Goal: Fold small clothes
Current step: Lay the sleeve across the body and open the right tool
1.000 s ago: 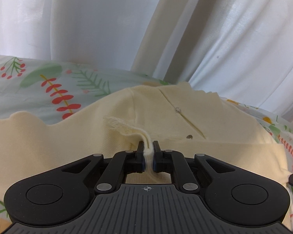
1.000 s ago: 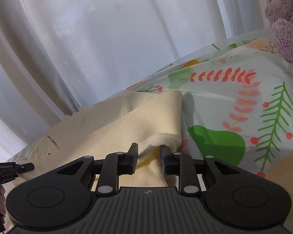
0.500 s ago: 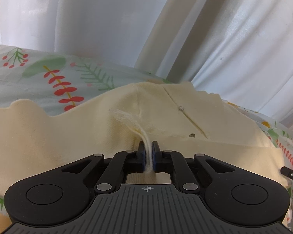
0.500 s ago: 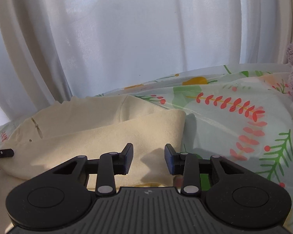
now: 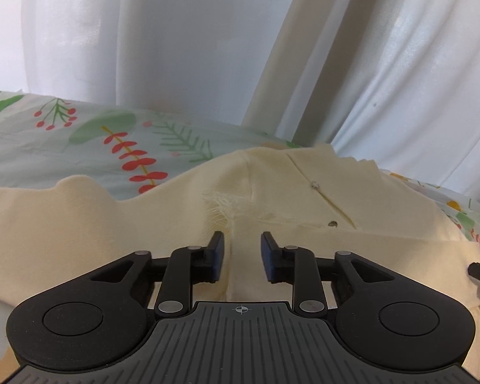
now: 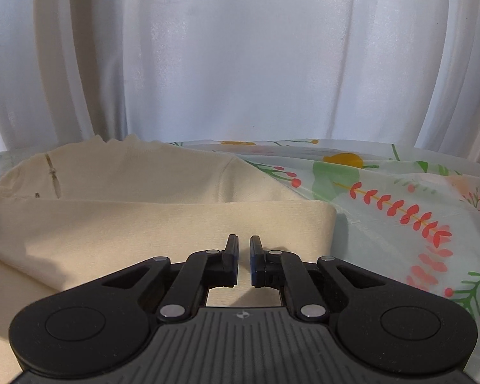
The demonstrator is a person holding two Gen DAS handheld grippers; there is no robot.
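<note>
Black left gripper (image 5: pixel 242 251); blue pads (image 5: pixel 268 257); silver rivets; ribbed grey housing.

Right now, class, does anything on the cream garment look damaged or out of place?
Yes. The cream garment has a frayed, torn patch of loose threads just ahead of the left gripper, whose jaws have just opened off the cloth. A small dark speck sits near the placket slit.

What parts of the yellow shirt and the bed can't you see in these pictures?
- Left wrist view: the shirt's near edge, hidden under the open left gripper.
- Right wrist view: the shirt's left side, cut off by the frame; more lies under the shut right gripper.
- Both views: the tiny dark speck on the shirt, too small to identify.
- The bedsheet beneath the shirt.
</note>
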